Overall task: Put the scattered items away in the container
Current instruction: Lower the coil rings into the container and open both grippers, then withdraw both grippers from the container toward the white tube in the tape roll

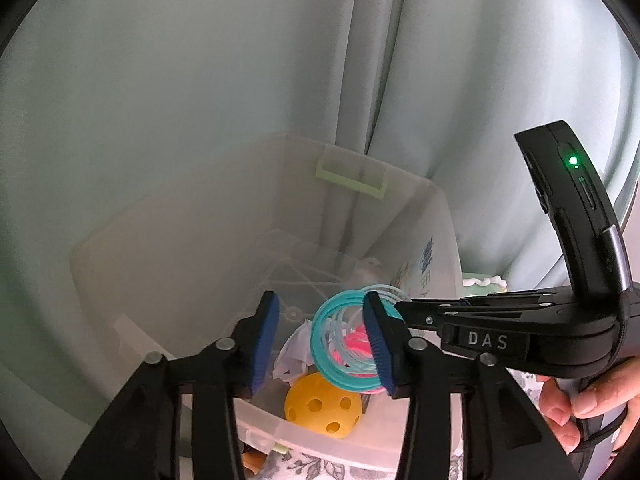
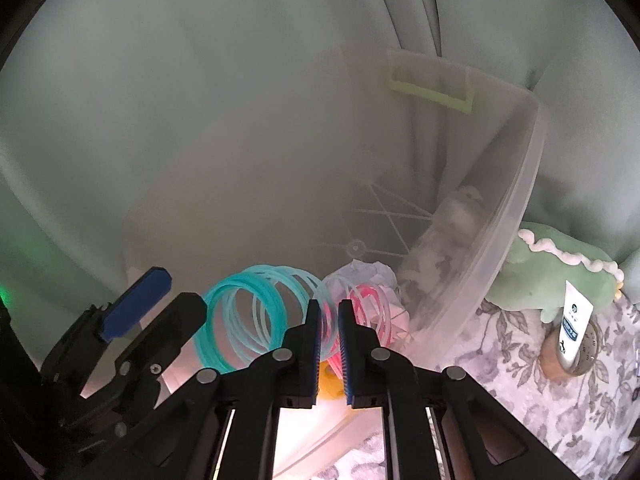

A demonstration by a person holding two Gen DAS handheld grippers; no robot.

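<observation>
two grippers are held over the container [image 1: 404,184], left gripper [image 1: 320,344] parted and empty, right gripper [image 2: 329,344] narrowly parted above the spring toy [image 2: 256,312].

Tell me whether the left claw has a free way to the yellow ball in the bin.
Probably yes: the left claw stands open above the bin, and the yellow ball lies uncovered beside the spring coil.

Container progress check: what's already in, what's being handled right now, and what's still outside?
Done: a yellow holed ball and crumpled paper lie in the clear container. In hand: the teal-and-pink spring coil sits inside; the left gripper stands open, the right gripper nearly closed with pink loops between its pads. Left: a green plush, tube and tape roll on the floral cloth.
</observation>
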